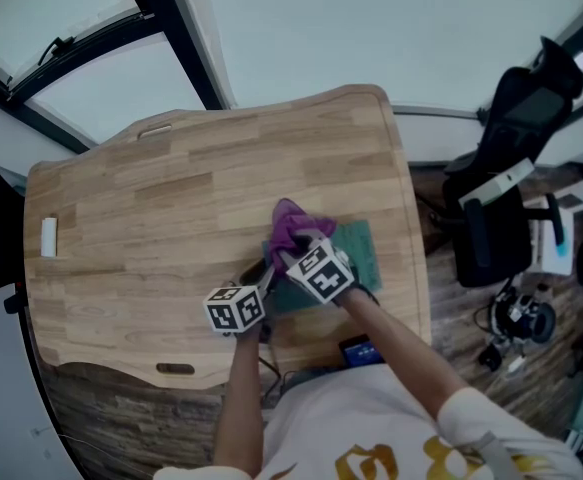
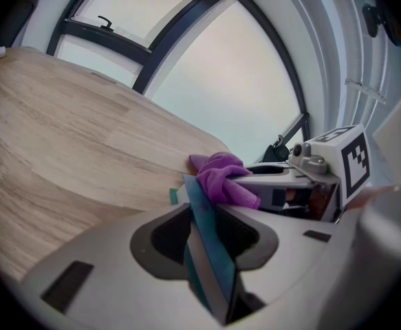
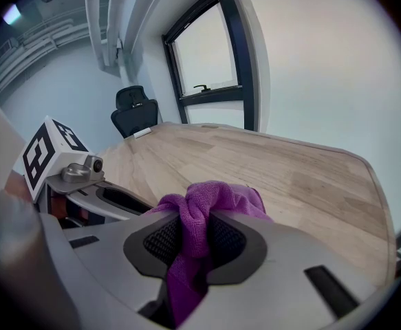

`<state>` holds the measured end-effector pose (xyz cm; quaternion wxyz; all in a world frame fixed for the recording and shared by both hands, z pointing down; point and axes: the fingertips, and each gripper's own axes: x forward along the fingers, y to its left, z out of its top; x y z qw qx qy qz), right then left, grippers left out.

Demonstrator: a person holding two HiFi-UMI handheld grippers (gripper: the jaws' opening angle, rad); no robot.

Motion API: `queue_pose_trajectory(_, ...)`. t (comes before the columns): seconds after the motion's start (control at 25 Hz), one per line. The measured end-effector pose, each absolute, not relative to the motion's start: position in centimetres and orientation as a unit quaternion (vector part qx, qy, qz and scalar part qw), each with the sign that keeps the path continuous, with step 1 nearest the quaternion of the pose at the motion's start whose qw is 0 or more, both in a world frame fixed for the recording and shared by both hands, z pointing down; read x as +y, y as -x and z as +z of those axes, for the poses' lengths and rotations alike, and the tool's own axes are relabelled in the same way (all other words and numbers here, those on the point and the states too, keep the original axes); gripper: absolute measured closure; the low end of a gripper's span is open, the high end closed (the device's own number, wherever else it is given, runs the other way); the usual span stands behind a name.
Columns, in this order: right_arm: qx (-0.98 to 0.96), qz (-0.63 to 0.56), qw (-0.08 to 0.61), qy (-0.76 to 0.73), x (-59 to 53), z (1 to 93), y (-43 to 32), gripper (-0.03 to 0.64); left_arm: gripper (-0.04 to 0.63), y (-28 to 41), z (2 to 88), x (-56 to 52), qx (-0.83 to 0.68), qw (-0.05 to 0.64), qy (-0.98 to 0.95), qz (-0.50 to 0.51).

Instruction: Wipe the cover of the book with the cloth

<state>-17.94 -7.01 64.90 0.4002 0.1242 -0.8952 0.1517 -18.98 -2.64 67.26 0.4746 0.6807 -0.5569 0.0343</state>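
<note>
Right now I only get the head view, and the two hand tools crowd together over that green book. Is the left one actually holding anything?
Observer: Yes. In the left gripper view, the left gripper has its jaws closed on the edge of the book.
Operator: And the purple rag, is it just lying there?
Observer: No. The right gripper view shows the right gripper pinching the cloth, with a bunch sticking out past the jaws.
Operator: Does the rag reach the book?
Observer: From the left gripper view it appears to, bunched right against the cover just beyond the left jaws.
</note>
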Motion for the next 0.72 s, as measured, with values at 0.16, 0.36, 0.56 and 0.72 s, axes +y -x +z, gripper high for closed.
queue_pose_trajectory(0.16,-0.896,0.148,0.398,-0.127,-7.0,65.0,17.9,0.541,0.48,19.0,67.4,-2.7,-0.557,0.475,-0.681,0.036)
queue_pose_trajectory(0.36,-0.897,0.143,0.401,-0.123,-6.7,64.9,17.9,0.541,0.48,19.1,67.4,-2.6,-0.556,0.478,-0.679,0.034)
queue_pose_trajectory(0.56,-0.897,0.143,0.401,-0.123,-6.1,65.0,17.6,0.541,0.48,19.1,67.4,-2.6,-0.556,0.478,-0.679,0.034)
queue_pose_trajectory(0.72,-0.896,0.146,0.4,-0.125,-5.8,65.0,17.4,0.541,0.482,19.2,67.5,-2.6,-0.555,0.48,-0.679,0.033)
